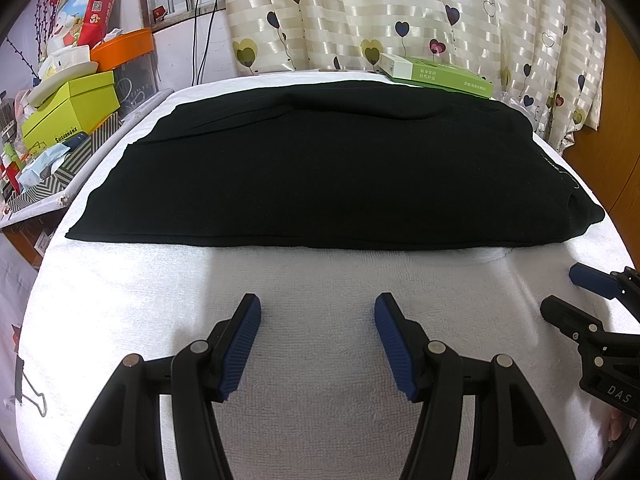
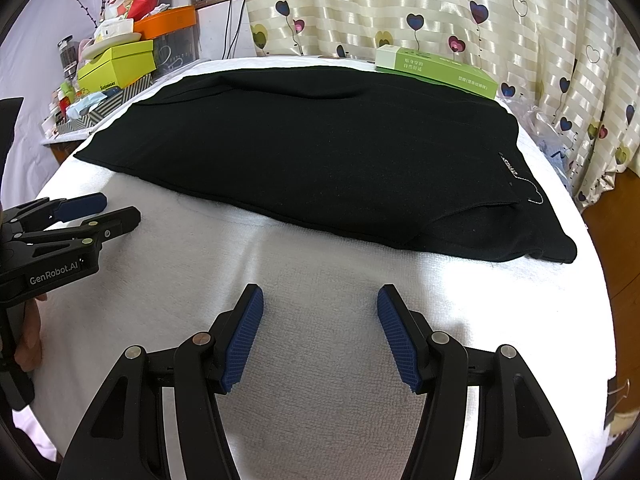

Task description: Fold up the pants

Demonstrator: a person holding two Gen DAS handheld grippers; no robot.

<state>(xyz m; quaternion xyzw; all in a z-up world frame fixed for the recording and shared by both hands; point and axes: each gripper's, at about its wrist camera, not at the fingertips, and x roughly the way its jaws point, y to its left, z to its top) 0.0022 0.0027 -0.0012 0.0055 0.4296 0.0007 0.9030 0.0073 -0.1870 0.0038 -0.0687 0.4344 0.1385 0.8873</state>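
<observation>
One pair of black pants (image 1: 328, 164) lies mid-frame on the white-toweled tabletop (image 1: 320, 280). Left gripper (image 1: 318, 320) and right gripper (image 2: 320, 312) hover below, fingers wide, empty. "GenRobot.AI" marks the left.

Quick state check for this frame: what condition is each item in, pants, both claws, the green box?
Pants: folded once lengthwise, lying flat on the white towel.
Left claw: open, empty, short of the pants.
Right claw: open, empty, short of the pants.
Green box: closed, lying flat behind the pants.
</observation>
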